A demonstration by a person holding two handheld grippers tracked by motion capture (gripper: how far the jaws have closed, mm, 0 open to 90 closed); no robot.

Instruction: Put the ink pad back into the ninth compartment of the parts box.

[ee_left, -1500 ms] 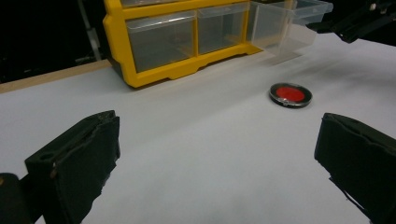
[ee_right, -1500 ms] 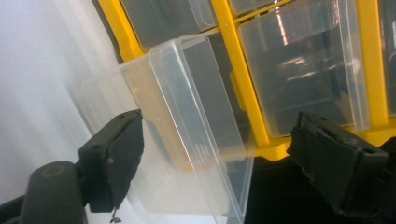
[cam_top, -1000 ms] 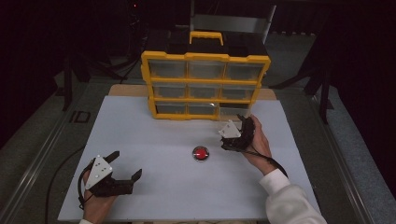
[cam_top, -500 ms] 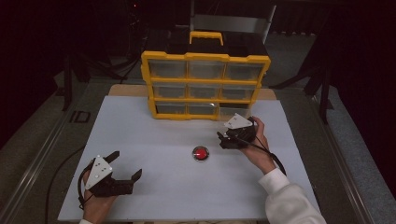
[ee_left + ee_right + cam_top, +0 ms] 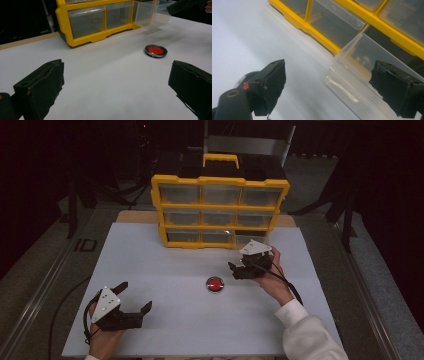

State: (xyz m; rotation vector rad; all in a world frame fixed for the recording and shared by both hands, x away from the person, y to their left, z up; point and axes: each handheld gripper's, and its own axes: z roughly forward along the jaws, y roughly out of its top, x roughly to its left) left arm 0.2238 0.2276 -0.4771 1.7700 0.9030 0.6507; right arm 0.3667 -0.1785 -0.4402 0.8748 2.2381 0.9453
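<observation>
Your bench (image 5: 165, 265), covered in white, carries a yellow drawer cabinet (image 5: 220, 212) at its 12 o'clock edge, three rows of three clear drawers under a yellow handle. The bottom-right drawer (image 5: 248, 241) is pulled out toward you; the right gripper view shows its clear front wall (image 5: 362, 82) just ahead of your jaws, with nothing visible inside it. Your right tool (image 5: 239, 269) sits just in front of that drawer, at 4 o'clock from the cabinet, jaws spread apart and gripping nothing. Your left tool (image 5: 134, 297) rests at the bench's 7 o'clock corner, well apart from the cabinet, jaws likewise wide apart and empty. The small red disc (image 5: 215, 284), round with a dark rim, lies flat on the bench near its centre, at about 8 o'clock from your right tool, near it but untouched by either tool.
</observation>
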